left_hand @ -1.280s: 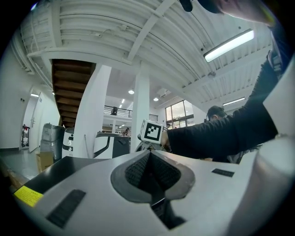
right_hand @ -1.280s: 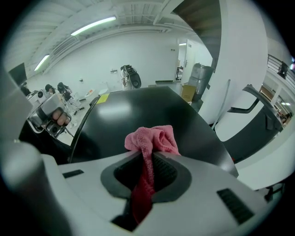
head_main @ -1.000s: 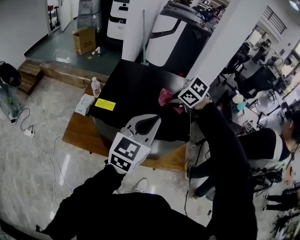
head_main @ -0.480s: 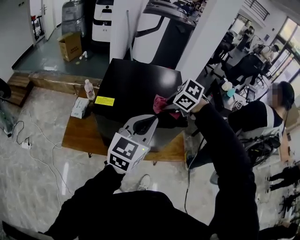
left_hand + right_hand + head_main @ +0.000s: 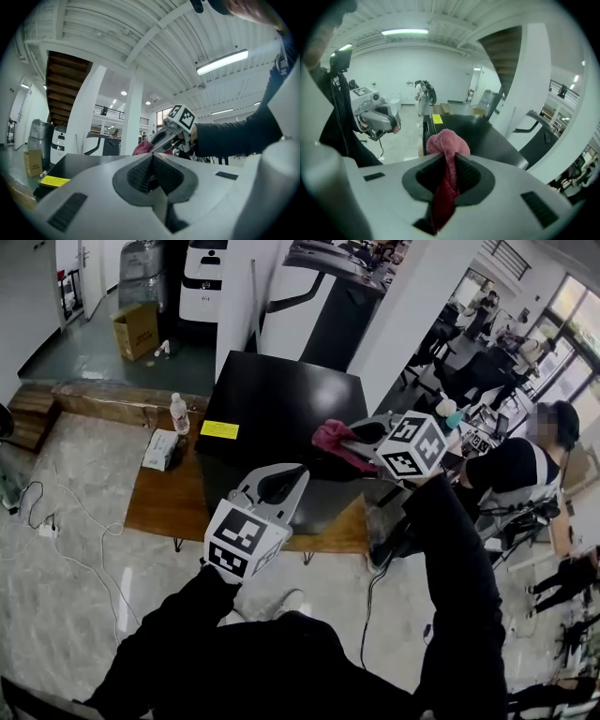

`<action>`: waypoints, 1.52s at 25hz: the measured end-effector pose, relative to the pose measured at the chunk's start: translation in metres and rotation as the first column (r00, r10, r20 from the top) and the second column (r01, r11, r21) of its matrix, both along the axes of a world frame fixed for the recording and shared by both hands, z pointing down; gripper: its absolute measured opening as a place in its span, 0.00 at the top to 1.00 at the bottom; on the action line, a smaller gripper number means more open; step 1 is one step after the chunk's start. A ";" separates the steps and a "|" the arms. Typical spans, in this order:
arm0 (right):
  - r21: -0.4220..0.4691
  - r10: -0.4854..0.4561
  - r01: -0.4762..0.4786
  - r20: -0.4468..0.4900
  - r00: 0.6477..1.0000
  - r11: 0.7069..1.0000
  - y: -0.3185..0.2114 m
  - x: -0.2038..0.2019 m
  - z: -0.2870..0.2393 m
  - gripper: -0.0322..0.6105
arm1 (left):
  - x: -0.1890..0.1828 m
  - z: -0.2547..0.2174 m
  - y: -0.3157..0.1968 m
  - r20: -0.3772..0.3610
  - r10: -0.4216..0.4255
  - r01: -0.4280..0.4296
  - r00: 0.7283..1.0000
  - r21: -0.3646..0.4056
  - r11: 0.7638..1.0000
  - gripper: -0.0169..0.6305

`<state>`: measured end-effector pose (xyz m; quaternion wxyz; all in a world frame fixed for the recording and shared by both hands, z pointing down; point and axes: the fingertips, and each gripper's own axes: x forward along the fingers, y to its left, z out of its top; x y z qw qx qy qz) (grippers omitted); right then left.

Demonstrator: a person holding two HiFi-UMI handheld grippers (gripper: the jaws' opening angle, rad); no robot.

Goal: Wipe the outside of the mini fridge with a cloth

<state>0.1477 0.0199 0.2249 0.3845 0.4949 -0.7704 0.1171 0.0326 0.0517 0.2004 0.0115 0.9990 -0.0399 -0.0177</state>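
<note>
Cloth (image 5: 447, 145): pink-red terry, nubbly, bunched into a strip. Its long axis runs along the jaws, and a rounded wad bulges past the jaw tips. It lies at the right edge of the fridge top; whether it touches cannot be told.

Mini fridge (image 5: 281, 409): black, box-shaped, with a glossy top that reflects light. A yellow label (image 5: 219, 428) sits at the left edge of the top. The fridge stands on a low wooden bench (image 5: 164, 507).

Right gripper (image 5: 352, 442): jaws clamped on the cloth. The black-sleeved arm is stretched forward and the gripper points leftward across the top.

Left gripper (image 5: 296, 472): jaws pressed together with nothing between them. It is held nearer the body, aimed toward the fridge and clear of it.

On the bench, left of the fridge: a plastic bottle (image 5: 178, 413) and a tissue pack (image 5: 161, 448).
</note>
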 end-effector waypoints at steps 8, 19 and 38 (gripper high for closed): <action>0.381 0.020 -0.059 0.107 0.994 0.923 0.077 -0.065 -0.024 0.86 | -0.015 0.020 0.031 0.036 0.001 -0.002 0.999 0.021 1.000 0.96; 0.473 -0.020 -0.020 0.079 0.997 0.881 0.120 -0.122 0.041 0.86 | -0.063 0.065 0.071 0.003 -0.137 0.137 0.991 -0.025 0.990 0.96; 0.574 0.218 -0.480 0.465 0.858 0.664 -0.054 -0.249 0.092 0.86 | -0.203 0.109 -0.102 0.044 -0.099 0.100 0.994 -0.037 0.994 0.96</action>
